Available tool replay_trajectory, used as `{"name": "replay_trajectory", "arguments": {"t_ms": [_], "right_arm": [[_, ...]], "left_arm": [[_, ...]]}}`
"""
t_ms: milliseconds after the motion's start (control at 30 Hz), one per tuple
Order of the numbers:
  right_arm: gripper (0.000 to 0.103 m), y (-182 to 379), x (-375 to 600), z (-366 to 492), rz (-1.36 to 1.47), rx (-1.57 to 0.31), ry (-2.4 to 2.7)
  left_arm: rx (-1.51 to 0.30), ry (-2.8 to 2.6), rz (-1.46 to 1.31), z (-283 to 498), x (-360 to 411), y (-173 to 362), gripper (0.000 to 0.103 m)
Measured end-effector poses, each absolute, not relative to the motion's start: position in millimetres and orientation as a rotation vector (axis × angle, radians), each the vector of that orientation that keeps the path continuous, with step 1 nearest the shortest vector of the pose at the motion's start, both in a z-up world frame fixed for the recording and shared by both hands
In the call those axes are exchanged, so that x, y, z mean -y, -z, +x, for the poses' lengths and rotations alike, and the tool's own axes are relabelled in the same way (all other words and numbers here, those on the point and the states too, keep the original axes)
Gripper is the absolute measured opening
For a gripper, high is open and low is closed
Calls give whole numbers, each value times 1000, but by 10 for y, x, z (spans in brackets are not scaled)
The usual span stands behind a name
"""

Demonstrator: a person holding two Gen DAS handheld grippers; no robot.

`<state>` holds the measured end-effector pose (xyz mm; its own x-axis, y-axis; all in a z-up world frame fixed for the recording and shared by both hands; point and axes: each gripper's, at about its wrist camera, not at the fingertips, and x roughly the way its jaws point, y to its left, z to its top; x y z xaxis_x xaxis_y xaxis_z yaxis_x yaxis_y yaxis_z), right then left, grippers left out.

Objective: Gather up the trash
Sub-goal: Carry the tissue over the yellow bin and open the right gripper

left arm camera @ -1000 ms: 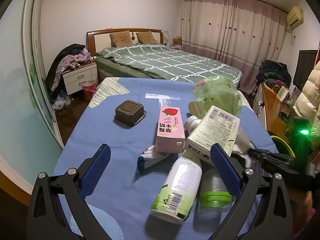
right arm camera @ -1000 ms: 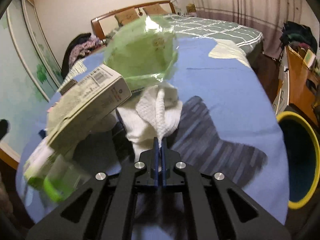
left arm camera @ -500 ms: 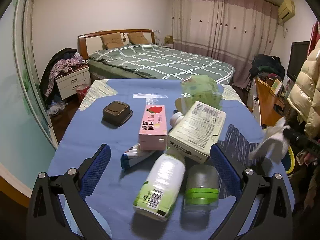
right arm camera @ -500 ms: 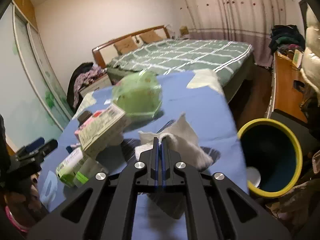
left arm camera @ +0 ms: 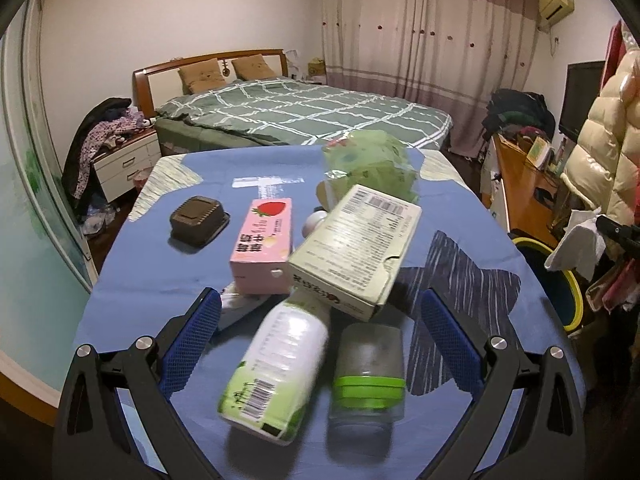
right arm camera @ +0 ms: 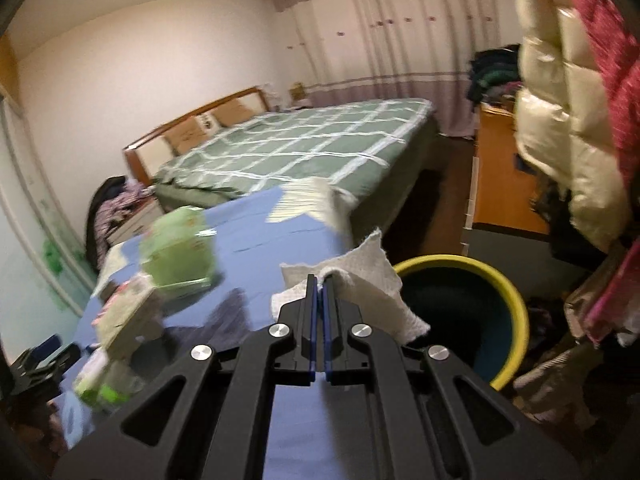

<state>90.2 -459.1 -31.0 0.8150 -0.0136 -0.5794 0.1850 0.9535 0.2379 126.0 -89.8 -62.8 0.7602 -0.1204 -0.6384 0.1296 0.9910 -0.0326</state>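
White tissue (right arm camera: 362, 280) now off the table (right arm camera: 256, 240), beside the bin (right arm camera: 464, 312)

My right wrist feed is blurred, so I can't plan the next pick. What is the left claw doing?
Observer: The left claw is open, with a lying white-green bottle between its fingers.
Operator: Anything beside that bottle?
Observer: A clear jar with a green lid lies just to its right.
Operator: Is any trash set apart from the rest?
Observer: A brown tray sits alone, left of the pink carton.
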Motion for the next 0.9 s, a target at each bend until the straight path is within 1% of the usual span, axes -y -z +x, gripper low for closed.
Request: {"name": "replay_trajectory", "arguments": {"t_ms": [333,567,633,667,900], "right_arm": [[4,861,5182,1238,331,-729,278],[4,1029,5285,1308,342,-763,316],[12,1058,5294,1313,340,-772,326],[13,1064,5296,1316,342,-773,327],[17,1044,5222,1291,335,-764,315]], "left_arm": [[-722,152,42,1352,1032,699,98],[-745,163,54,1432,1114,755,98],[-749,166,57,1455,1130,765,98],[-751,169,58,1473,1137,769,98],[-769,200,66,1681,1180,828,98]]}}
